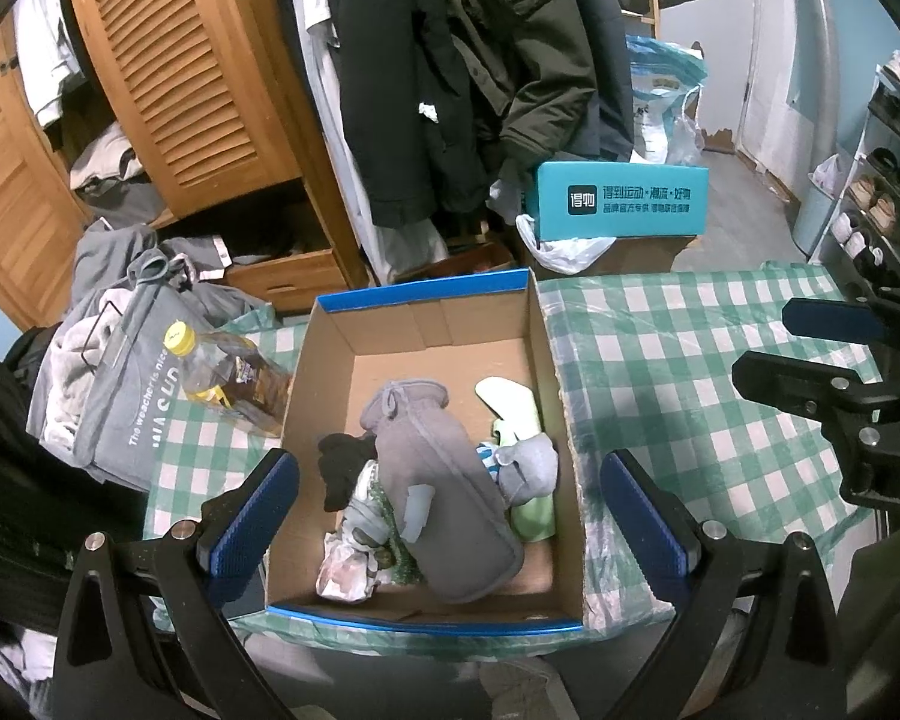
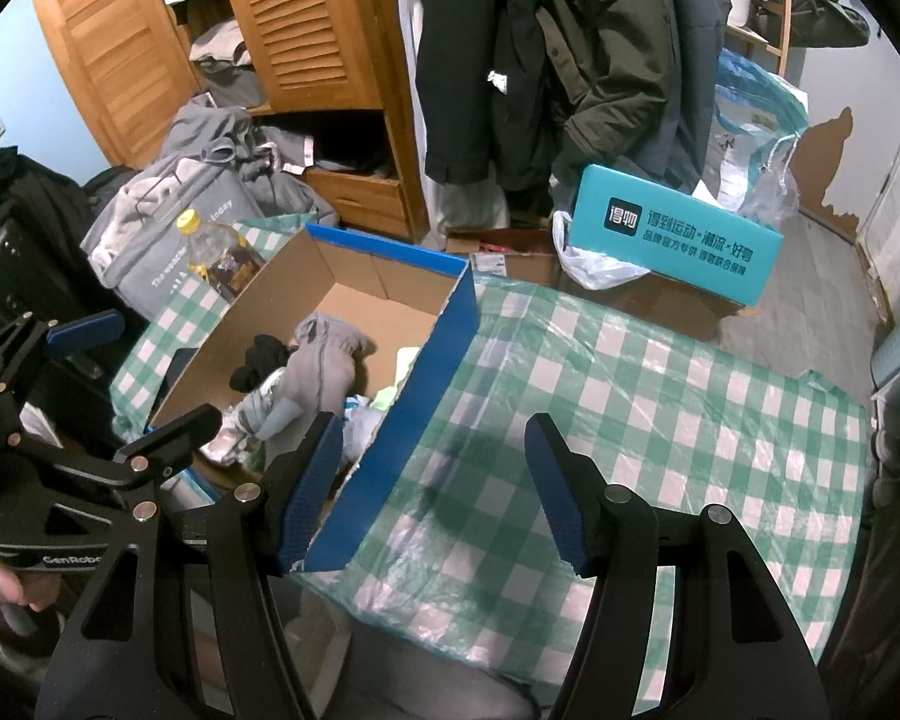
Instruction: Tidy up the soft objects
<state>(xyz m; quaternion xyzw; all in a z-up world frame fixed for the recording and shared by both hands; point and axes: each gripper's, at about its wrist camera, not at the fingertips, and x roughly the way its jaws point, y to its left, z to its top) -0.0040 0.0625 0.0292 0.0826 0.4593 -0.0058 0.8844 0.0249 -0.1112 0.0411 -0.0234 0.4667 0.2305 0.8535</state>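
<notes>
A cardboard box with a blue rim [image 1: 543,324] [image 2: 450,330] stands on the green checked tablecloth [image 1: 690,372] [image 2: 630,396]. Inside lie several soft things: a long grey fleece pouch [image 1: 444,492] [image 2: 324,366], a black sock [image 1: 339,474] [image 2: 258,363], a light green cloth [image 1: 531,519], a white insole [image 1: 507,405] and a crumpled patterned cloth [image 1: 354,558]. My left gripper [image 1: 444,516] hangs open over the box with nothing between its pads. My right gripper [image 2: 432,492] stands open above the box's right wall and the bare tablecloth, holding nothing.
A bottle with a yellow cap [image 1: 228,378] [image 2: 216,252] lies left of the box, beside a grey bag of clothes [image 1: 126,384]. A teal shoebox [image 1: 621,201] [image 2: 678,240] sits behind the table. Coats [image 1: 450,72] hang by a wooden wardrobe [image 1: 198,90].
</notes>
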